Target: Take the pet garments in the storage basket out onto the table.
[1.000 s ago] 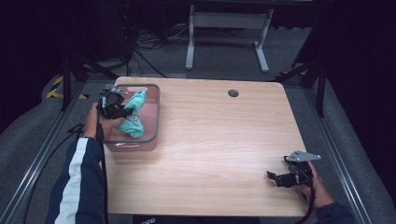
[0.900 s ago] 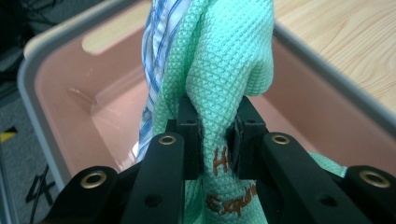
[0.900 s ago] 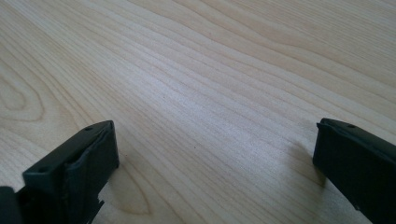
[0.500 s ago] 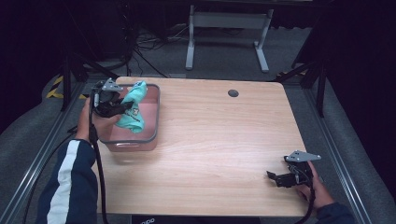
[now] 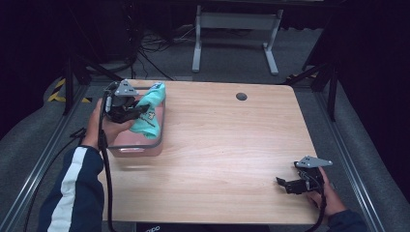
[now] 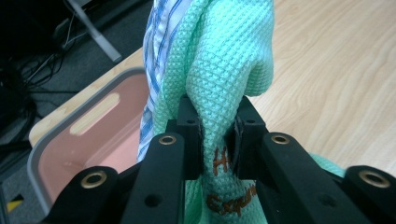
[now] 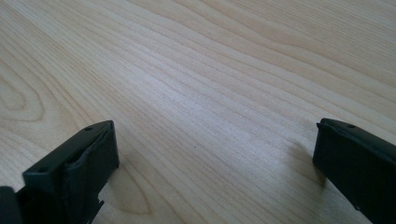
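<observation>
My left gripper [image 5: 140, 112] is shut on a mint-green waffle-weave cloth [image 5: 151, 112] and holds it up above a pink plastic bin [image 5: 140, 145] at the table's left side. In the left gripper view both pads pinch a fold of the green cloth [image 6: 224, 70], which carries orange lettering; a blue-and-white striped cloth [image 6: 159, 42] hangs against it on the left, above the bin [image 6: 70, 140]. My right gripper [image 5: 285, 183] rests low at the table's front right corner. Its jaws stand wide apart over bare wood, with the fingers [image 7: 74, 172] holding nothing.
The light wooden table [image 5: 232, 145] has a dark round grommet [image 5: 241, 96] near its far edge. A metal stand [image 5: 232, 29] and cables lie on the grey floor beyond. Rails run along both sides of the table.
My left gripper has risen and drifted toward the far edge of the bin, drawing the green cloth up out of it. The right gripper has not moved.
</observation>
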{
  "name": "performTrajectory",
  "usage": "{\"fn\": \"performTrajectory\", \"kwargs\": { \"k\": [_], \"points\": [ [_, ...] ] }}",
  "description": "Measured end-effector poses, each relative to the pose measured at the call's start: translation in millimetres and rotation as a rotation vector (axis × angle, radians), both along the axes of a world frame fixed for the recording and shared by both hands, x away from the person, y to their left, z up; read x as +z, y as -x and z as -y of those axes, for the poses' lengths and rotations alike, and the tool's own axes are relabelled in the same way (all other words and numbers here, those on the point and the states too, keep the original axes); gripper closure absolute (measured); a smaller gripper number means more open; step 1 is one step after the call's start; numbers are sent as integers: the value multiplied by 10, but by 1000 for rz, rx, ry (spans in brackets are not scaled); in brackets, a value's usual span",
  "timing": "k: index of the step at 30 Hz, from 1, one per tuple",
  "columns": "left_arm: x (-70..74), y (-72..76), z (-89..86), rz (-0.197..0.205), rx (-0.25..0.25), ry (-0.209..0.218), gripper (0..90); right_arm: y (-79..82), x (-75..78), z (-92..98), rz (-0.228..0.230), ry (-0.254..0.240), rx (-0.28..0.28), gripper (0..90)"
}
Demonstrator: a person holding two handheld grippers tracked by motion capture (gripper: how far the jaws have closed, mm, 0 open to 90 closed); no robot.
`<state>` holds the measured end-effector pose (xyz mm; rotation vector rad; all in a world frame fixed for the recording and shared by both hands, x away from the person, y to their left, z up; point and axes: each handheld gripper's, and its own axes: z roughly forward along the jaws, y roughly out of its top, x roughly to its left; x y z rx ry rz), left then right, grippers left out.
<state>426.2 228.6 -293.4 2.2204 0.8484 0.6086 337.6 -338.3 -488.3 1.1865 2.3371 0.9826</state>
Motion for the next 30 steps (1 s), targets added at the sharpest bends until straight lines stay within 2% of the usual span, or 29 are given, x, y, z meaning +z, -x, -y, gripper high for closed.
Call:
{"fn": "performTrajectory", "kwargs": {
  "k": [8, 17, 21, 30],
  "points": [
    [68, 74, 266, 17, -75, 7, 770, 0, 0, 0, 0, 0, 0, 6],
    [64, 145, 585, 4, -173, -27, 769, 0, 0, 0, 0, 0, 0, 6],
    [-17, 143, 754, -15, -217, -45, 769, 0, 0, 0, 0, 0, 0, 6],
    [-196, 113, 1069, -55, -280, -80, 769, 0, 0, 0, 0, 0, 0, 6]
  ]
}}
